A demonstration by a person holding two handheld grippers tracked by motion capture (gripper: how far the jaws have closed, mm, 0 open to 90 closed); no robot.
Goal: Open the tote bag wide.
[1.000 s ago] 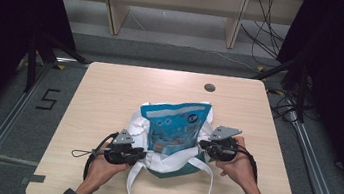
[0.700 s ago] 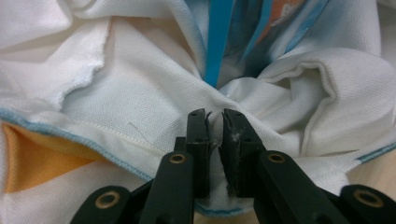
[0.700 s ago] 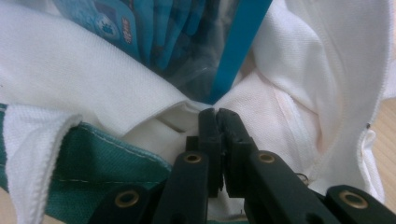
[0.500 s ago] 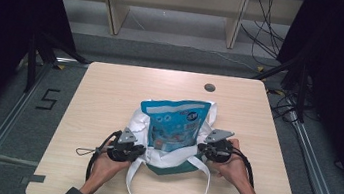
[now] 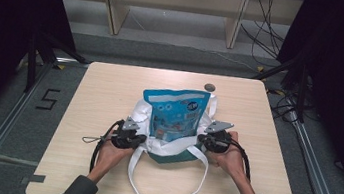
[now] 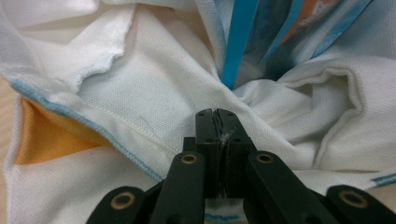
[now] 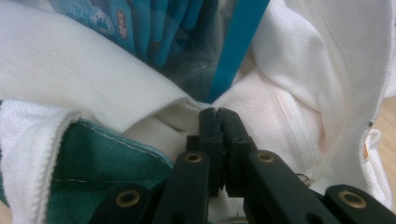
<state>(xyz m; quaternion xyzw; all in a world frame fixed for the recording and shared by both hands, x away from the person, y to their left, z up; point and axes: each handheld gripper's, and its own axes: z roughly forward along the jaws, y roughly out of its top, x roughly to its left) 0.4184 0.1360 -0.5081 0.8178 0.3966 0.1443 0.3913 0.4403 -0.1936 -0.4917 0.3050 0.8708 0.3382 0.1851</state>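
Sitting between each claw, left claw point(image 5: 140, 138) and right claw point(image 5: 203, 139), white bag point(image 5: 165, 149) is pinched.

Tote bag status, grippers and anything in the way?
Left gripper and right gripper shut on tote bag rim. Blue pouch upright inside. Nothing blocking.

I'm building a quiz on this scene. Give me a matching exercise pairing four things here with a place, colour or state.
Things:
1. left gripper
2. pouch
3. straps
4. dark disc

Descriptions:
A. blue, standing in the bag
B. alone at the table's far edge
C. shut on white bag cloth
D. white, looped toward the near edge

Pairs: 1-C, 2-A, 3-D, 4-B
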